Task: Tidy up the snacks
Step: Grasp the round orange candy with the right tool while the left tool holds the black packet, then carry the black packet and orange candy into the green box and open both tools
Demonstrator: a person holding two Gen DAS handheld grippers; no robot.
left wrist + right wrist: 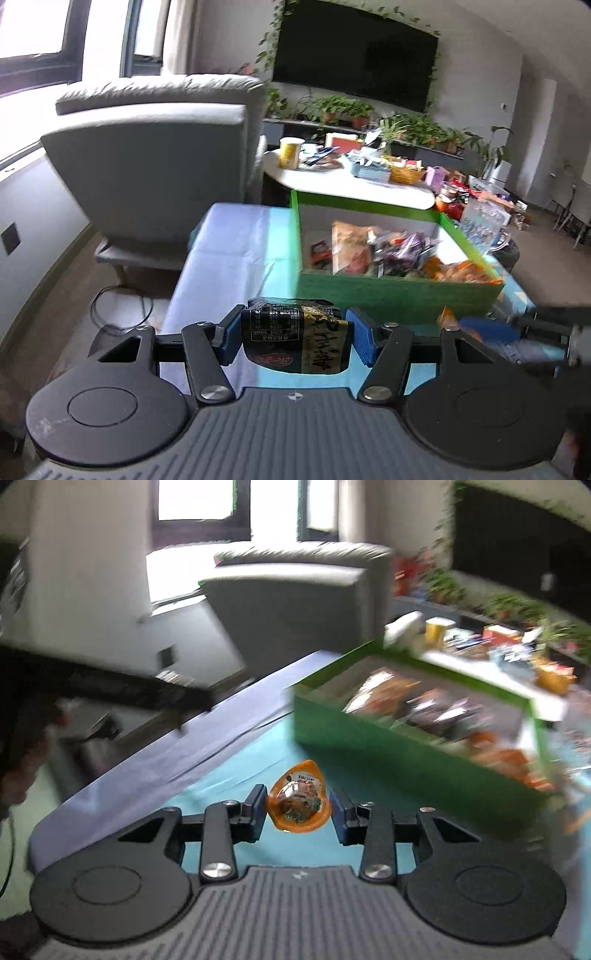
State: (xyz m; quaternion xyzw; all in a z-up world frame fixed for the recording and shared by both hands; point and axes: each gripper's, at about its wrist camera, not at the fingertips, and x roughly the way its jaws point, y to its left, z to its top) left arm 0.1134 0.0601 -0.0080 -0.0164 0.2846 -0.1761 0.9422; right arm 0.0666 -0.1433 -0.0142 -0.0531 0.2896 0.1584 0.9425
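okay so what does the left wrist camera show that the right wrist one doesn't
Only the left wrist view shows the left hand-held gripper shut on a black snack packet. Only the right wrist view shows the right hand-held gripper around an orange egg-shaped snack. Both show the green box of snacks, the blue tablecloth and the grey armchair.

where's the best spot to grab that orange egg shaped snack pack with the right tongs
Grip the orange egg-shaped pack across its wide lower body, one pad on each long side, coming in level along the teal cloth. Its pointed end faces away, so the sides there taper and could slip. The right tongs already bracket that wide part, with the blue pads close on either side.
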